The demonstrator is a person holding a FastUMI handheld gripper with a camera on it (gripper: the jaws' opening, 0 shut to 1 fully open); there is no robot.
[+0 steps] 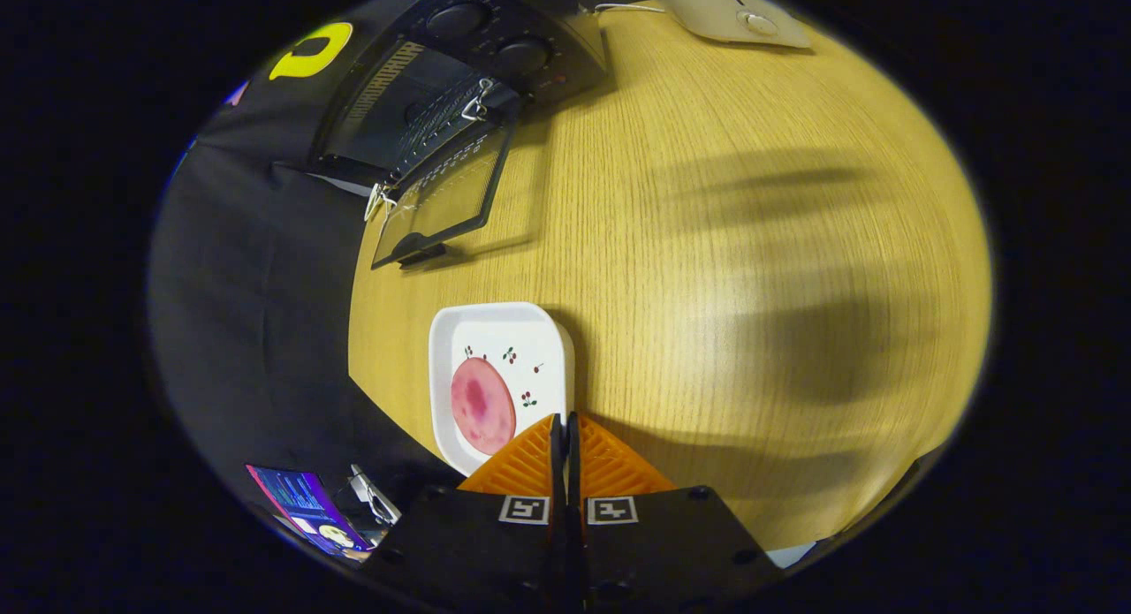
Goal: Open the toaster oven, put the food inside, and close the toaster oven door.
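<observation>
While hand-held gripper (564,428) is closed empty | food (482,405) just ahead-left on plate (442,349)

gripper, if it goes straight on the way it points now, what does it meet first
Probably the white plate with the pink food slice, just ahead of the shut gripper. Beyond it lies bare table; the open toaster oven sits off to one side. Depth is unclear.

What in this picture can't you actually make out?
- Inside of the toaster oven: too dark, though its door hangs open.
- Near corner of the plate: covered by the shut gripper.
- What the pink food is: too small.
- Pale object beyond: cut off by the edge.
</observation>
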